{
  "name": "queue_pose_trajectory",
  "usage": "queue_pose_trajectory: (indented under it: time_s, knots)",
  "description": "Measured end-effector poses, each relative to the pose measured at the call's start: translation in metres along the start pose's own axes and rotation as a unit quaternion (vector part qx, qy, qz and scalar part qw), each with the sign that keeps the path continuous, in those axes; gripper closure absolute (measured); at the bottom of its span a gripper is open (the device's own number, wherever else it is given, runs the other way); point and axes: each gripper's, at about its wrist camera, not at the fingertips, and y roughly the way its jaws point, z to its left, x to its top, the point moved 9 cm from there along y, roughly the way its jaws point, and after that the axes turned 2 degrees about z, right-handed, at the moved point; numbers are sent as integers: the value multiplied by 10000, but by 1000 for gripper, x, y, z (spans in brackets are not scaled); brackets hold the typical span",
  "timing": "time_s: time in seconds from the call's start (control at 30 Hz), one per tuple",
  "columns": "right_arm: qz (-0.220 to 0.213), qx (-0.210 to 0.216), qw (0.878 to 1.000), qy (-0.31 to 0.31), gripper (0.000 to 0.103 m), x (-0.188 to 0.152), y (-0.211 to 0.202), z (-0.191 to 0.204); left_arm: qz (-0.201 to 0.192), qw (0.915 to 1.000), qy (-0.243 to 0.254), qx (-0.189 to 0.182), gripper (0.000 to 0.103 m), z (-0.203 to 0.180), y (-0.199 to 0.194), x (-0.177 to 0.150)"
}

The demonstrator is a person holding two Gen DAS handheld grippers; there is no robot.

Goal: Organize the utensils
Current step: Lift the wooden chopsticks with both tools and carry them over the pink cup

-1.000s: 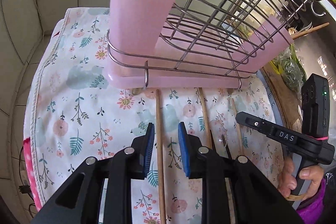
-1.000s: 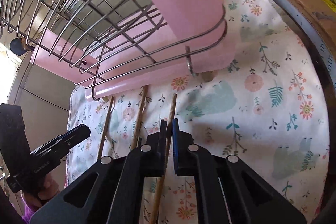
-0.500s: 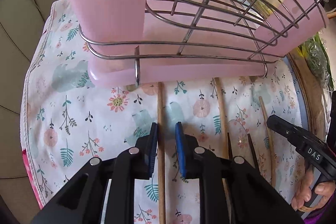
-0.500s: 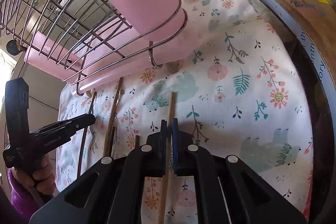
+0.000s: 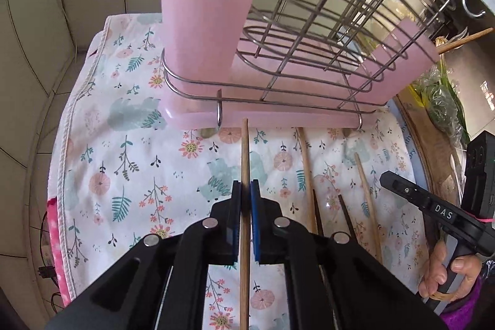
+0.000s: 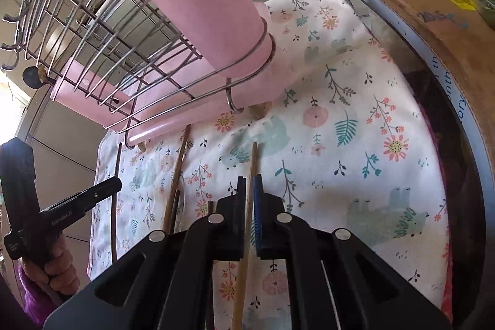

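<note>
Floral cloth (image 5: 130,163) covers the work surface; seen also from the right wrist camera (image 6: 355,119). Wire rack (image 5: 324,30) with pink plastic tray base stands upright on the far part of the cloth; a tall pink cup (image 5: 210,14) sits in its wire ring at one end (right view: rack (image 6: 92,30), cup (image 6: 201,5)). Cardboard box (image 6: 448,30) lies beside the cloth at the right edge of the right view, with bagged greens on top. Left gripper (image 5: 246,190): jaws closing, blue pads against either side of a wooden chopstick (image 5: 245,150); the stick runs straight ahead between the fingers, far tip just short of the rack's pink base. Whether it is lifted off the cloth cannot be told. Right gripper (image 6: 249,184): jaws pressed in, pinching a second wooden chopstick (image 6: 252,163), tip pointing toward the rack base but well short of it. Remaining sticks lie loose on the cloth between the two grippers, roughly parallel: two light wooden ones (image 5: 304,163) and (image 5: 365,184), plus two dark thin ones (image 5: 345,212), near ends hidden behind the left gripper body. A hand (image 5: 445,271) grips the right tool's handle at the right edge of the left view; the other hand (image 6: 58,265) shows at lower left of the right view.
</note>
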Motion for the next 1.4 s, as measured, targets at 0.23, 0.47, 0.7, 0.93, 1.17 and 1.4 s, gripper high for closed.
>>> queue_pose_trajectory:
  time_s: [0.23,0.47,0.7,0.93,1.17,1.4]
  knots:
    - [422,-96,9990,-82,98,0,9,6,-292,9995,41,-101,98,0,-31,1]
    - [695,-554,9955,-327,85,1,36,6,-532,9982,43,-258,98,-9,-49,-2]
    - [411,-725,9956,-433,97,1,34,8,-813,9961,-12,-334,98,-7,-72,-1]
    - [-286,-236,9987,-353,97,2,-15,20,-1313,9906,-86,-375,98,-1,-106,3]
    - [-1080,-30,9911,-776,97,5,-78,53,-1705,9847,2,-371,98,-3,-131,2]
    - [-1859,-103,9753,-1191,97,7,-136,79,-1854,9817,97,-422,98,-10,-144,-5]
